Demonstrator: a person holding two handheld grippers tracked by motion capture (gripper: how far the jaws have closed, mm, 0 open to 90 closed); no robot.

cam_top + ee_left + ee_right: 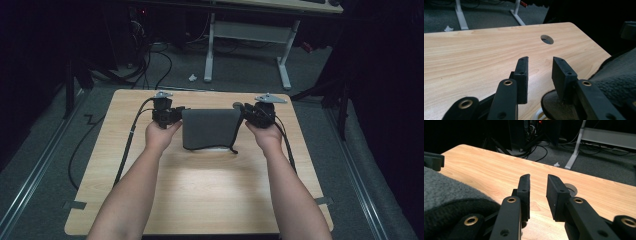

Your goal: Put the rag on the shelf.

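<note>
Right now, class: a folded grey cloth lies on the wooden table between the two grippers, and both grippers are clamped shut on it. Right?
Not quite. The grey cloth lies between them, but the left gripper and right gripper are open, as each gripper view shows.

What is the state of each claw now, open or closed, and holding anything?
Left claw: open, holding nothing; folded dark grey fleece cloth lies beside it.
Right claw: open, holding nothing.

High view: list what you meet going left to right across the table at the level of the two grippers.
Black cable trailing off the left gripper → left gripper → dark grey folded cloth → right gripper → bare right edge of the wooden table.
</note>
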